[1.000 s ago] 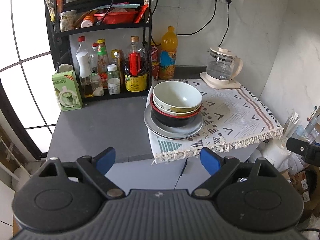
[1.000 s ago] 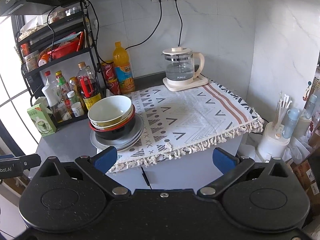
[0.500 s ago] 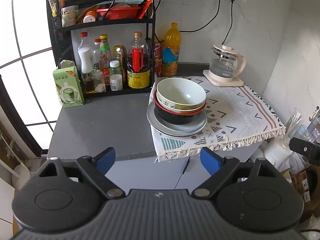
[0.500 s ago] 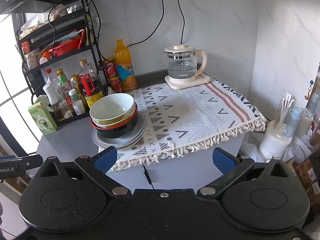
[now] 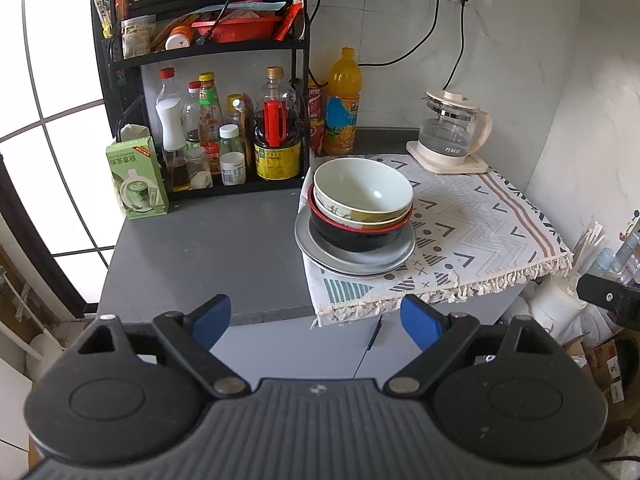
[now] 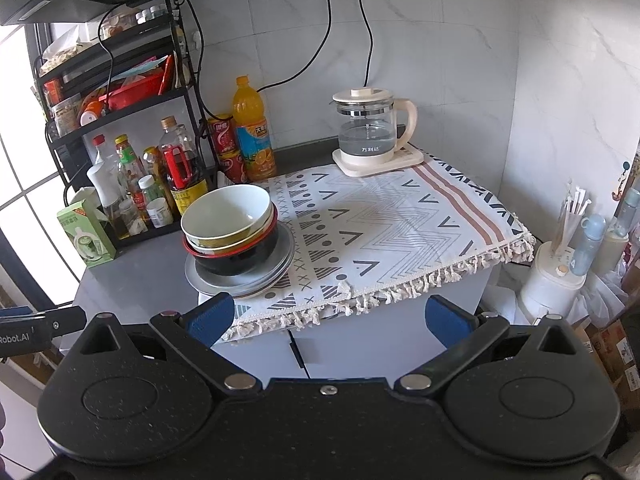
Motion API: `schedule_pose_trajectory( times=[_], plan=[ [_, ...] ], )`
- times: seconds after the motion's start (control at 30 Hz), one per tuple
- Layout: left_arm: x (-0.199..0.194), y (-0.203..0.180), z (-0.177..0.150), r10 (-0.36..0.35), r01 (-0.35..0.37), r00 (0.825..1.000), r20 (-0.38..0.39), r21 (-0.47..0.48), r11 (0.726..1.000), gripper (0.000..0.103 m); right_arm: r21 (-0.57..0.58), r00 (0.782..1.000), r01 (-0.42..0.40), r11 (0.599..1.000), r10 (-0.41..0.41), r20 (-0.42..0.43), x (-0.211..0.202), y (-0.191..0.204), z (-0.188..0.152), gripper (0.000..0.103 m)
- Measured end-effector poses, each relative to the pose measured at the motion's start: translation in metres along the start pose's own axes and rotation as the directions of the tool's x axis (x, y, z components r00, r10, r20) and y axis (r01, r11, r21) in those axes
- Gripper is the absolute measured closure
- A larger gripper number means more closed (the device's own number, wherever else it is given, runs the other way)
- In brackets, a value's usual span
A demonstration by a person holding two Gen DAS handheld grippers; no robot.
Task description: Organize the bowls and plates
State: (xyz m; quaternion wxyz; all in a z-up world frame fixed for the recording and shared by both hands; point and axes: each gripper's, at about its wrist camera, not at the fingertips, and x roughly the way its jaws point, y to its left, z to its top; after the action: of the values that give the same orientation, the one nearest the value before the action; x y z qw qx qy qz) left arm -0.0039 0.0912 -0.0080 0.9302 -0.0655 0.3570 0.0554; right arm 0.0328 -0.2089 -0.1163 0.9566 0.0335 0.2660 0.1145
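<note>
A stack of dishes stands at the left edge of a patterned cloth (image 5: 472,216) (image 6: 380,220). On top sits a pale bowl (image 5: 362,190) (image 6: 226,214), nested in a black bowl with a red rim (image 5: 356,236) (image 6: 240,256). Both rest on grey plates (image 5: 356,260) (image 6: 240,280). My left gripper (image 5: 316,320) hangs open in front of the counter's front edge, short of the stack, holding nothing. My right gripper (image 6: 328,320) is open too, below and in front of the cloth's fringe.
A black rack (image 5: 200,52) (image 6: 116,92) with sauce bottles stands at the back left, a green carton (image 5: 136,178) (image 6: 86,236) beside it. An orange juice bottle (image 5: 342,104) (image 6: 252,136) and a glass kettle (image 5: 452,136) (image 6: 370,132) stand at the back. White containers (image 6: 556,276) sit right of the cabinet.
Both cameras have drawn slightly back and up, so the counter and stack sit a little higher in view. The dishes have not moved, and both grippers stay open.
</note>
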Motion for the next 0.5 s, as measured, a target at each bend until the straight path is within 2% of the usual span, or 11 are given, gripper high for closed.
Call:
schedule_pose_trajectory(
  times=[0.5],
  plan=[
    [0.001,0.0011,0.0,-0.006,0.006,1.0,-0.004,0.006,1.0,0.013,0.013,1.0,-0.011,1.0,0.011,-0.015,0.0007,0.002,0.0003,0.0]
  ],
)
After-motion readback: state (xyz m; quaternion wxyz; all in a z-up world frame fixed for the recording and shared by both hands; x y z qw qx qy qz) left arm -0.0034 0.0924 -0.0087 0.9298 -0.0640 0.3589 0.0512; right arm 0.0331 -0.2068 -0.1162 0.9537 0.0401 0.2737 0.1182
